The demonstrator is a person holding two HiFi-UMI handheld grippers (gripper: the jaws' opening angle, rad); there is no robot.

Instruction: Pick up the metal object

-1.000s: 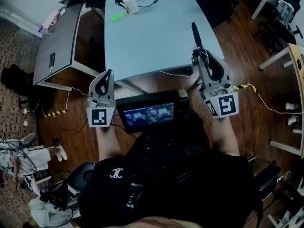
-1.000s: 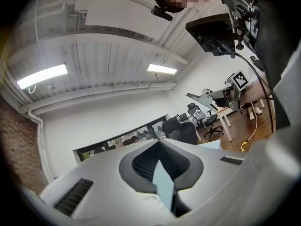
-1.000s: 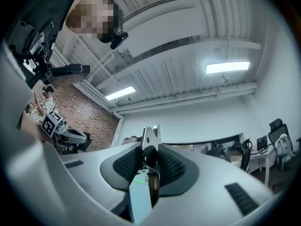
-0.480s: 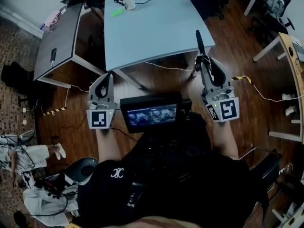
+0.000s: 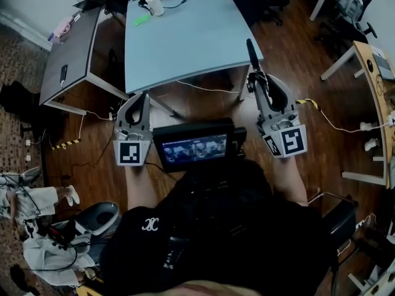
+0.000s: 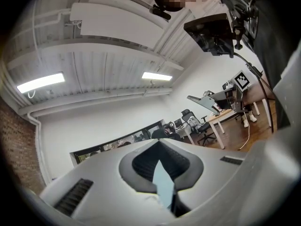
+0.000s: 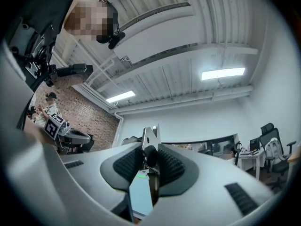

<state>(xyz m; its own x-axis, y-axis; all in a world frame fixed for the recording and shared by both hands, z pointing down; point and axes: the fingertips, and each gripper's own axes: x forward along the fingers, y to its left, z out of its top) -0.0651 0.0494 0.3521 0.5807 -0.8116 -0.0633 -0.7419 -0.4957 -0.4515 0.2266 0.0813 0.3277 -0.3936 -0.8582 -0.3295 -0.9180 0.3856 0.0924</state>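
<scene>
Right gripper (image 5: 259, 79) is clamped on the metal object (image 5: 252, 54), jaws narrow, with the dark rounded part pinched between the pads (image 7: 123, 166) in the right gripper view and a bright metal plate poking up just past the tips. In the head view the object sticks forward out of the jaws as a dark rod over the near corner of the table (image 5: 185, 36), not touching it. So the pick looks done: the object is off the surface and carried only by this grip. Nose is tipped slightly up, probably to keep the rod from slipping out forward and clear of the table edge. Left gripper (image 5: 141, 96) is level beside it, jaws closed tip to tip with nothing in them; only a sliver of table shows through the gap behind the tips. It looks idle, parked out of the way since one grip is enough here. Screen (image 5: 191, 148) on the person's chest sits between the two grippers, just behind them. Table lies ahead of both.
</scene>
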